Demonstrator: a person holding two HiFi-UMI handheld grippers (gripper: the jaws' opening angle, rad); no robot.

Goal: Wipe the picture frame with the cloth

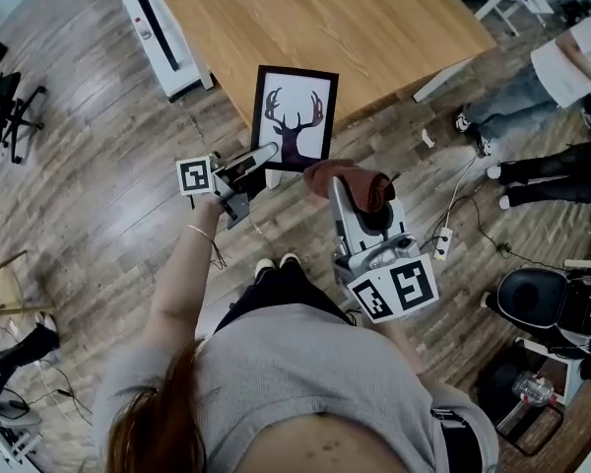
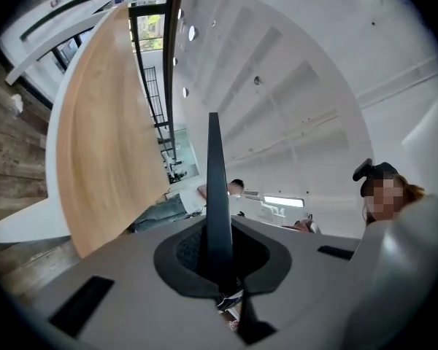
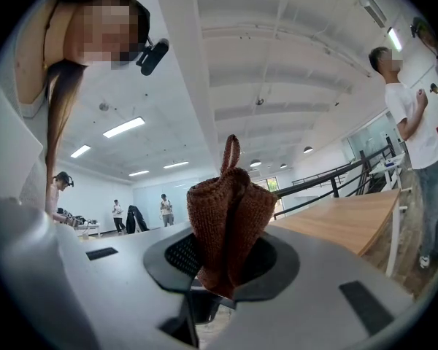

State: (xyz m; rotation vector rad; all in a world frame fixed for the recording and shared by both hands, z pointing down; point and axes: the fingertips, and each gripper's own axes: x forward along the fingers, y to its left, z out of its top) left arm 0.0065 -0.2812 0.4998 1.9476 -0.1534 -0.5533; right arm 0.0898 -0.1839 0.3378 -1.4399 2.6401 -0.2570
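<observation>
The black-framed picture of a deer's head [image 1: 295, 116] hangs over the near edge of the light wooden table [image 1: 374, 18]. My left gripper [image 1: 272, 153] is clamped on its lower left edge. Its face is turned up to me and its long axis runs away from me, antlers farthest. My right gripper [image 1: 362, 195] is closed on the bunched rust-brown knitted cloth [image 1: 347, 175], just beside the frame's lower right corner. Wiping looks not yet begun; next I must lay the cloth on the face while holding the frame steady.
</observation>
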